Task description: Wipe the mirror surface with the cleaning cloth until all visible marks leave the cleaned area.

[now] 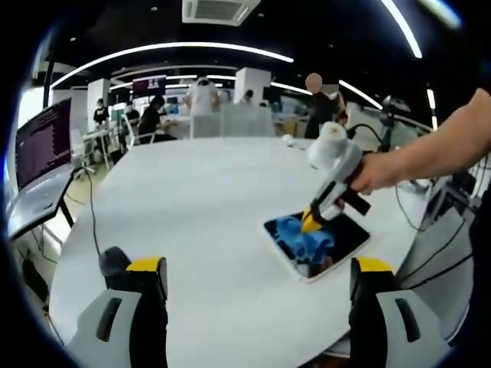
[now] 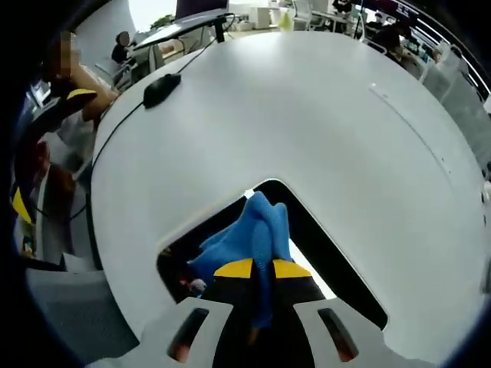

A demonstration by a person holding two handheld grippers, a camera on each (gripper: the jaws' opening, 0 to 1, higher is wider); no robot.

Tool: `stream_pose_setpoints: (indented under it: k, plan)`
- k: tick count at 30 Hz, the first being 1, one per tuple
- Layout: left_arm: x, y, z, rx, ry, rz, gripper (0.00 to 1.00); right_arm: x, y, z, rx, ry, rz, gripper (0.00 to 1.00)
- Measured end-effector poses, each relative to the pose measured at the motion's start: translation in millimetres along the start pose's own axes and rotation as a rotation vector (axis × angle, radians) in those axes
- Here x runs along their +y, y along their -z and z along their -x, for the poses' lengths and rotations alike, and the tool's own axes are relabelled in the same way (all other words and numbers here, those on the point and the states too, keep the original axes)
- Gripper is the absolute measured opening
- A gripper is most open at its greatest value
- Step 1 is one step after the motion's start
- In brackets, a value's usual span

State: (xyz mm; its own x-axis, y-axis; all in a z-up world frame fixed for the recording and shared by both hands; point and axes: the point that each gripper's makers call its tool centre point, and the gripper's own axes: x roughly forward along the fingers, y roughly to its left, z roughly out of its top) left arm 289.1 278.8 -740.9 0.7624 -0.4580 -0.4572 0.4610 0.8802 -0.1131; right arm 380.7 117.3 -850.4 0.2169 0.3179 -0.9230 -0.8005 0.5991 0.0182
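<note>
Your right tool (image 2: 262,270) is clamped on the blue cleaning cloth (image 2: 249,238), which it presses down on the mirror (image 2: 337,276) directly under its tips. The cloth bunches out just ahead of the jaws. I judge that the wiping step is in progress. Keep the tool low and the pressure even, and make slow strokes that overlap, so that the cloth stays flat on the glass and does not roll out of the jaws. Any marks on the dark glass are too small for me to tell, so go also along the white border.

Your left tool (image 1: 257,280) hangs above the white desk (image 1: 192,207) with its jaws apart, holding nothing; the mirror lies ahead and to its right. Farther on the desk there is a black mouse (image 2: 161,90) with its cable.
</note>
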Motion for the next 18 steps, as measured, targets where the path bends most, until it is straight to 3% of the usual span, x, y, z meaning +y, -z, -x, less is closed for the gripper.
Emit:
stream_pose_setpoints:
  k: [18]
  plan:
    - [-3.3, 0.4, -5, 0.007, 0.029, 0.007, 1.00, -15, 15.9, 6, -0.019, -0.006, 0.002, 0.02]
